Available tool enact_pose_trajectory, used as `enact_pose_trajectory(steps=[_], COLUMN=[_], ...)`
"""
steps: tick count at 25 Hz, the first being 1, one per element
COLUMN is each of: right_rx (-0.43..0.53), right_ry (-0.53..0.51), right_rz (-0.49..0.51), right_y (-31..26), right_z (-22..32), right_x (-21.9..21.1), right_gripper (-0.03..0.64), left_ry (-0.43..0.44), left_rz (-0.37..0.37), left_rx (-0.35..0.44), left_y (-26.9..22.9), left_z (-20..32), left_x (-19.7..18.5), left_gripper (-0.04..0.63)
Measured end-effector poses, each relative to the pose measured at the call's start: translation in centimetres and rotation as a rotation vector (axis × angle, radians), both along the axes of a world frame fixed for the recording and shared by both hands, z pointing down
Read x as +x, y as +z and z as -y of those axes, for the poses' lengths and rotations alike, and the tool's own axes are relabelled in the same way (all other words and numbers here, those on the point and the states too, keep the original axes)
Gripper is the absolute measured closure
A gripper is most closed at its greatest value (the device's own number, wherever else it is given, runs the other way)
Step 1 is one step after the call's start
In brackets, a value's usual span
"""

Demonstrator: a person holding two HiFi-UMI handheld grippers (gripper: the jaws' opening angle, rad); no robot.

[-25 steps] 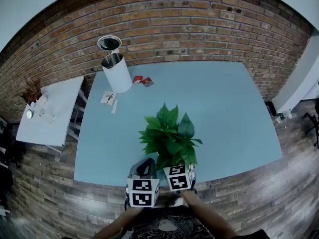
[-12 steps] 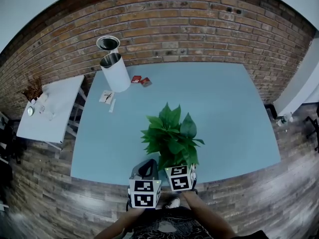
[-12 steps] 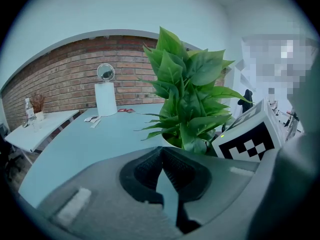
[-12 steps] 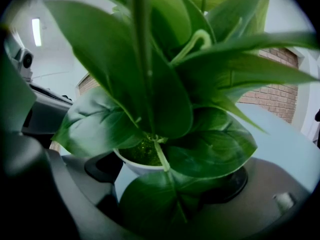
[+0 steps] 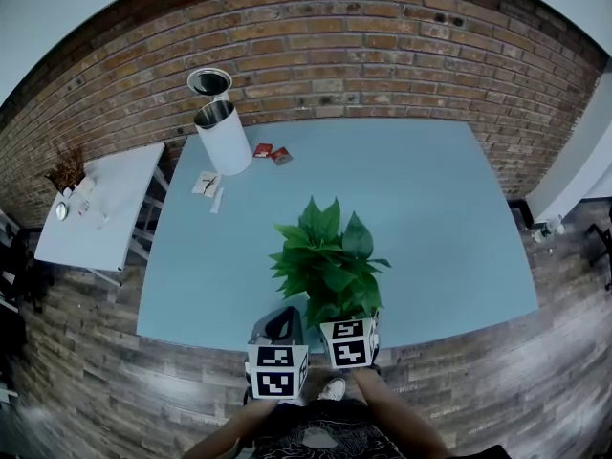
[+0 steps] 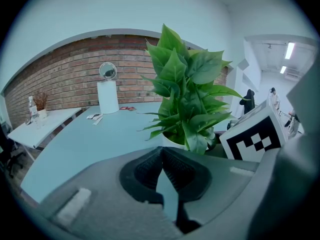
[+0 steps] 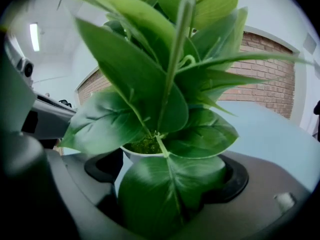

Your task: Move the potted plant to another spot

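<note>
The potted plant [image 5: 325,261], broad green leaves in a small white pot, is near the front edge of the blue table [image 5: 430,208]. My right gripper [image 5: 341,318] reaches in under the leaves at the pot. In the right gripper view the pot [image 7: 134,156] lies between the two dark pads and the right gripper [image 7: 165,170] is shut on it; a large leaf hides the pot's front. My left gripper [image 5: 280,325] is just left of the plant, apart from it. Its pads meet with nothing held [image 6: 161,154]. The plant [image 6: 187,104] is ahead to its right.
A white cylindrical bin [image 5: 222,137] with its lid up stands at the table's far left, by the brick wall [image 5: 382,46]. Small red items [image 5: 271,153] and papers [image 5: 208,186] lie near it. A white side table [image 5: 105,208] stands to the left.
Almost nothing: the head view has shifted slightly. The plant and both grippers stay near the table's front edge.
</note>
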State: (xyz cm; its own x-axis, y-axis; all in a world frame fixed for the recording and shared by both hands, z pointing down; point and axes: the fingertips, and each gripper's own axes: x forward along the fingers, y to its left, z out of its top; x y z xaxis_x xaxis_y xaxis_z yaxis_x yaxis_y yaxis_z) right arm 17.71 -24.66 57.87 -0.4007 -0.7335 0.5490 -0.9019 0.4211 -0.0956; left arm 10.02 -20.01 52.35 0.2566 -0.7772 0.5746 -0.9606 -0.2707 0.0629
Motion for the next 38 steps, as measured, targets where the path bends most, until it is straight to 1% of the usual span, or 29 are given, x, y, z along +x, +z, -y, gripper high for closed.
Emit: enact_pose_trajectory(steps=[5, 9, 14, 18, 22, 27, 33, 38], right_rx=[0.007, 0.003, 0.013, 0.03, 0.042, 0.052, 0.05, 0.066], right_ry=[0.027, 0.05, 0.067, 0.076, 0.079, 0.095, 0.077, 0.053], right_rz=[0.012, 0.014, 0.012, -0.008, -0.006, 0.005, 0.04, 0.034], right_y=[-0.8, -1.2, -2.1, -2.4, -3.1, -4.5, -6.1, -7.0], right_z=[-0.9, -1.8, -3.3, -4.5, -6.2, -7.9, -10.4, -12.5], right_x=[0.8, 1.2, 1.8, 2.5, 2.7, 3.1, 2.6, 2.5], right_gripper=[0.132, 0.134, 0.171, 0.219, 0.257, 0.332, 0.398, 0.467], left_ry=[0.014, 0.02, 0.038, 0.051, 0.062, 0.072, 0.083, 0.091], left_rz=[0.003, -0.015, -0.021, -0.025, -0.027, -0.032, -0.037, -0.03], left_rx=[0.001, -0.003, 0.002, 0.011, 0.017, 0.037, 0.049, 0.07], left_y=[-0.4, -0.6, -1.0, -1.3, -1.5, -2.4, -2.9, -3.5], left_z=[-0.9, -2.0, -3.6, -4.7, -5.9, -7.3, -8.9, -10.0], left_x=[0.3, 0.5, 0.9, 1.3, 1.7, 2.2, 2.6, 3.0], left_gripper=[0.597, 0.597, 0.597, 0.597, 0.595, 0.595, 0.595, 0.595])
